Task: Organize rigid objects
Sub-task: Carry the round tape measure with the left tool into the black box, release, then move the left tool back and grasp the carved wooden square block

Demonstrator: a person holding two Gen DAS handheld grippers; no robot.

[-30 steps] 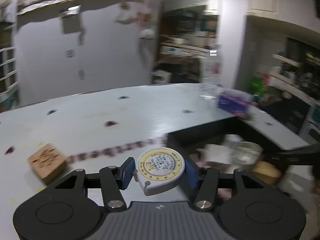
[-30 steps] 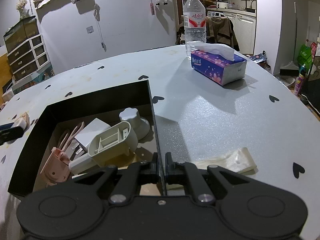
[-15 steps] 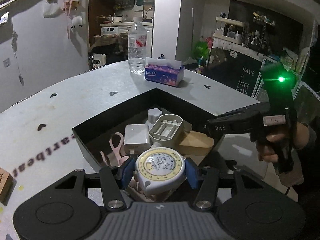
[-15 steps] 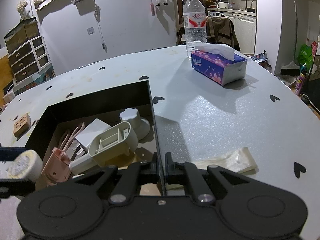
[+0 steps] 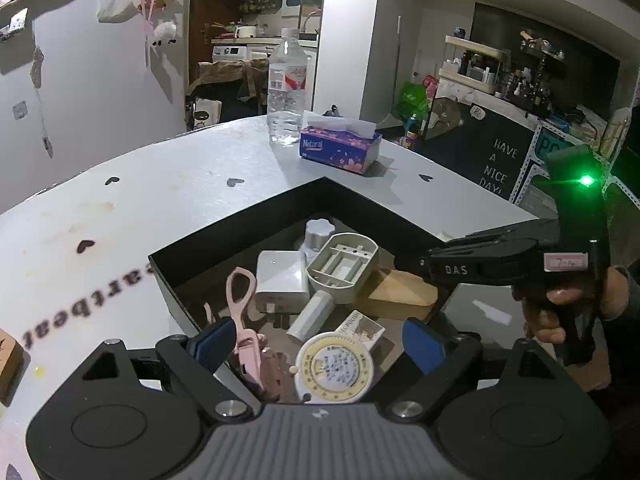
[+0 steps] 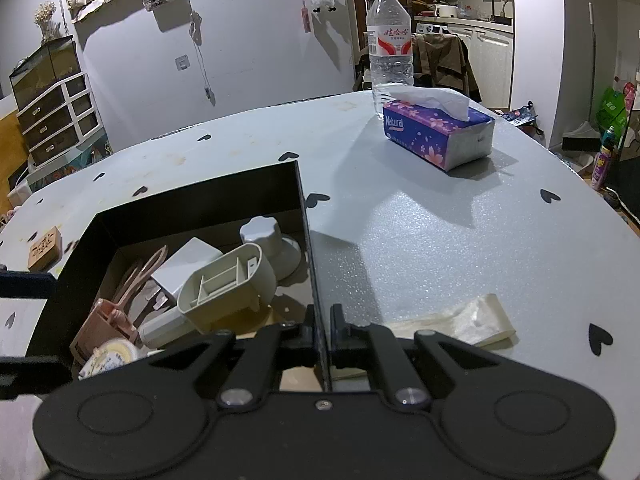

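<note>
1. The left wrist view looks from close above the black box (image 5: 352,196), facing the tissue box (image 5: 340,148) and the kitchen beyond.
2. The right wrist view sits low at the box's right wall (image 6: 308,248), facing the water bottle (image 6: 390,48).
3. Both share the box, tissue box, bottle and table (image 6: 440,220).

We see a plain white wall (image 6: 260,80), a white drawer cabinet with dark fronts (image 6: 56,116) at left, and a dim kitchen doorway (image 5: 256,40) behind the pale heart-dotted desk (image 6: 460,240).
</note>
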